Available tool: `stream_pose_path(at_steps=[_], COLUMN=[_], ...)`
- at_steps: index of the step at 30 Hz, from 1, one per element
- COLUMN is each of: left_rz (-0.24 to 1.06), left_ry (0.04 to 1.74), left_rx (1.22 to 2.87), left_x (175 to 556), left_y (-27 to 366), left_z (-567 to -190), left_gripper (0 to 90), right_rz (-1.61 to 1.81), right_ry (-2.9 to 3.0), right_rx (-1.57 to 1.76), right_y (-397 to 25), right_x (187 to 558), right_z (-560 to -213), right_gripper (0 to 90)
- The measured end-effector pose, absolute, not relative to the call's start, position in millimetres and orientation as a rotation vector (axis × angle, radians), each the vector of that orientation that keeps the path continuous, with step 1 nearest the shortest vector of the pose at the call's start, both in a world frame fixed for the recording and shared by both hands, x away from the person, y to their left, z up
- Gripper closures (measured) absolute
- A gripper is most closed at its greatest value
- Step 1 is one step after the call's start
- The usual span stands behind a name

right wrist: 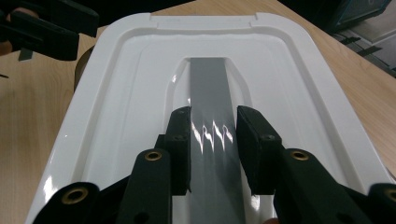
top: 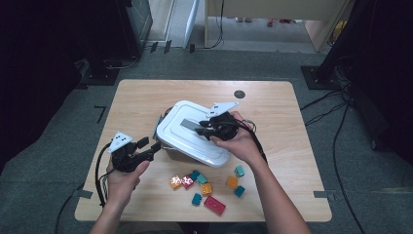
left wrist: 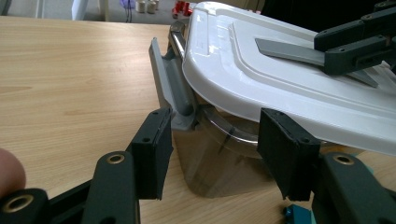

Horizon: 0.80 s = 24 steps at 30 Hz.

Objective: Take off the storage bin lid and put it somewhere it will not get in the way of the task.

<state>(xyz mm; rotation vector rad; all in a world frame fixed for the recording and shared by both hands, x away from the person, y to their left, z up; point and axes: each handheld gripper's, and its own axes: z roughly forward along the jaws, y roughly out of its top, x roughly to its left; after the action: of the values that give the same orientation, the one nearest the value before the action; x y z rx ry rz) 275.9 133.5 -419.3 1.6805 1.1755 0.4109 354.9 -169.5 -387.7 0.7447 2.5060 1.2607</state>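
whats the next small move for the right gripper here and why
Probably close the right gripper on the grey handle and lift. Its fingers straddle that strip, the white lid already sits tilted on the clear box, and the left gripper waits open at the box's corner.

Grey carpet floor point(top: 58, 146) all around, and a pale wooden bench point(top: 141, 97) sits square in the middle under even overhead light. Black cables point(top: 336, 141) snake across the floor on the right. Dark equipment point(top: 29, 73) looms at the left edge, more dark shapes point(top: 384, 73) at the right. Far back, a light wooden furniture piece point(top: 272, 9) stands on a paler strip of floor point(top: 258, 31).
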Motion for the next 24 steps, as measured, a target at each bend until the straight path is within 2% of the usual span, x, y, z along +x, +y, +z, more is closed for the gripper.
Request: stream_pose_path(at_steps=[17, 20, 24], left_rz=[0.411, 0.403, 0.423], left_ry=[1.171, 1.161, 1.158], left_rx=[1.657, 1.662, 1.670], left_x=[271, 269, 267], left_y=[146, 148, 150], left_z=[-419, -418, -417], left_gripper=[43.4, 38.5, 27.2], right_rz=[1.333, 1.345, 1.354], right_ry=[2.431, 2.409, 2.378], right_rx=[0.764, 0.775, 0.798], right_y=[-179, -182, -189], right_x=[349, 348, 346], right_z=[-377, -373, -368], right_gripper=[68.3, 68.3, 68.3])
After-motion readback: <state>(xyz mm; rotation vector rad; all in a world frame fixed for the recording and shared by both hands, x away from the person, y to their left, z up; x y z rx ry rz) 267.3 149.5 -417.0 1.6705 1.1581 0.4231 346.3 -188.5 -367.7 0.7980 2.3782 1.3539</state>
